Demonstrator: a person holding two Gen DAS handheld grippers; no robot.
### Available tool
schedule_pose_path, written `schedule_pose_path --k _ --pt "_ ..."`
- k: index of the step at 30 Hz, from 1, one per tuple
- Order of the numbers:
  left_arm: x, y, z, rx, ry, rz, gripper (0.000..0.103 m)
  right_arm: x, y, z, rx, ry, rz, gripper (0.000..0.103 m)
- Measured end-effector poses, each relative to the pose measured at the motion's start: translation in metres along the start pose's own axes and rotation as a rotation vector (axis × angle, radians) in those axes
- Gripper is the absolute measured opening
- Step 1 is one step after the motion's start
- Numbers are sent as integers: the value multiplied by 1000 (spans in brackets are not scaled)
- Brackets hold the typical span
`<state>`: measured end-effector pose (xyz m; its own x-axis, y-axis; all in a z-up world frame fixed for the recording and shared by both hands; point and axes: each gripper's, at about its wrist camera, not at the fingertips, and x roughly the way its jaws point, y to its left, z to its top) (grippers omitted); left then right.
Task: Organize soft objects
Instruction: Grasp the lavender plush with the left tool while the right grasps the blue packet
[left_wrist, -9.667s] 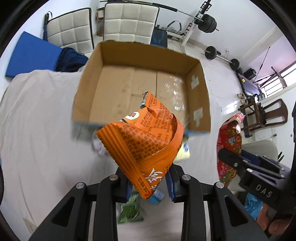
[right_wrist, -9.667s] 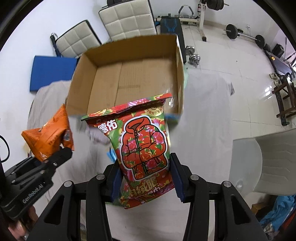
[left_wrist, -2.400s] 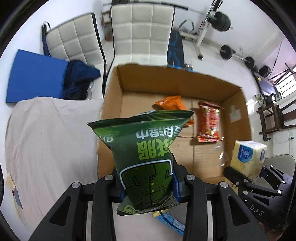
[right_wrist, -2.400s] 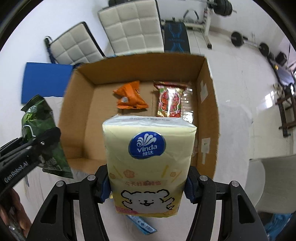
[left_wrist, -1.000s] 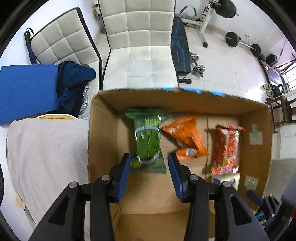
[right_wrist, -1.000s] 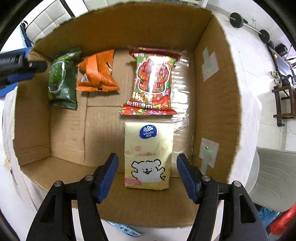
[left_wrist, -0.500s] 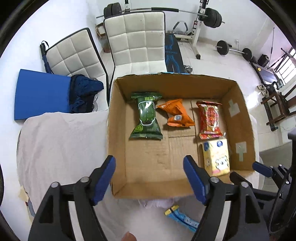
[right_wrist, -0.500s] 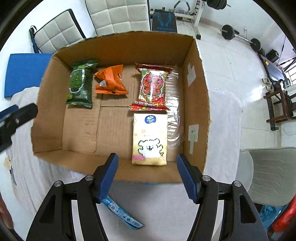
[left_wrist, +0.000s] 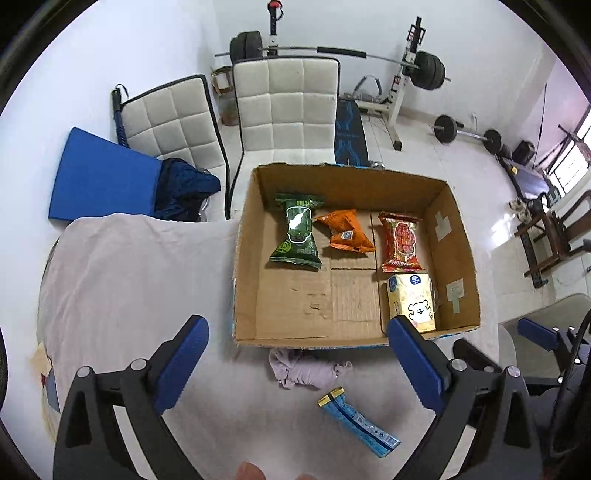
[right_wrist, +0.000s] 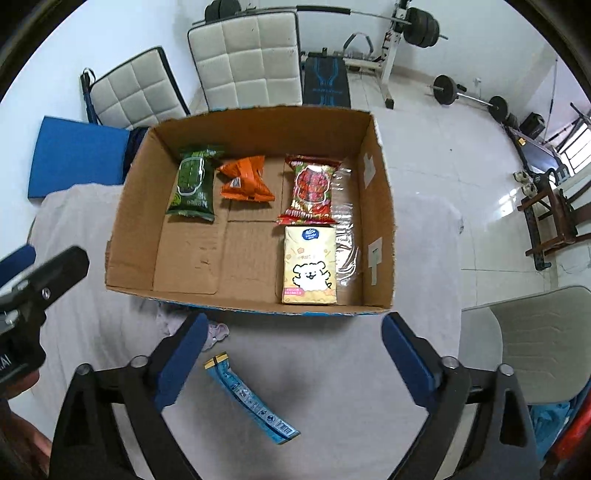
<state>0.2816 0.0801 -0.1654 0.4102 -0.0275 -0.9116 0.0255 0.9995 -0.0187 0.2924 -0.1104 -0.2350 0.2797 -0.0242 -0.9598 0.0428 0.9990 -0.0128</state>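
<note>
An open cardboard box (left_wrist: 463, 258) (right_wrist: 136, 206) on the cloth-covered table holds a green snack bag (left_wrist: 298, 236) (right_wrist: 194, 184), an orange bag (left_wrist: 345, 230) (right_wrist: 246, 179), a red bag (left_wrist: 400, 242) (right_wrist: 312, 190) and a yellow tissue pack (left_wrist: 412, 302) (right_wrist: 309, 266). On the cloth in front of the box lie a blue sachet (left_wrist: 360, 426) (right_wrist: 251, 402) and a crumpled lilac cloth (left_wrist: 306, 371) (right_wrist: 214, 332). My left gripper (left_wrist: 297, 363) and my right gripper (right_wrist: 291, 360) are both open and empty, held above the table in front of the box.
Two white padded chairs (left_wrist: 286, 107) stand behind the table, with a blue mat (left_wrist: 99, 181) and dark clothing at the left. A grey chair (right_wrist: 524, 332) is at the right. Gym weights stand at the back.
Both grippers have pulled back and up from the box and opened wider. The green bag and tissue pack, let go earlier, lie in the box.
</note>
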Motion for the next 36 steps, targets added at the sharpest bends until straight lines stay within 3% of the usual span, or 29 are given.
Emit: schedule_pose_path --k 10,17,20,24,32,33,36 --pt "-32 1 -17 -36 -65 17 103 -43 -2 -13 9 -88 -12 99" --pt "-29 12 -36 -72 -42 37 103 -44 2 -26 -5 -89 8 103" --pt "-16 21 -59 -89 7 62 103 -12 13 -48 -60 -14 14 103" --pt "22 36 -100 -118 151 105 103 53 37 -91 -160 135 31 103" --pt "72 52 -154 -202 330 107 103 160 65 -149 -229 359 35 102" --pt "74 53 -154 -203 338 110 103 167 66 -153 -229 372 29 100" --pt "87 54 -154 -217 362 101 103 183 67 -164 -240 411 1 80"
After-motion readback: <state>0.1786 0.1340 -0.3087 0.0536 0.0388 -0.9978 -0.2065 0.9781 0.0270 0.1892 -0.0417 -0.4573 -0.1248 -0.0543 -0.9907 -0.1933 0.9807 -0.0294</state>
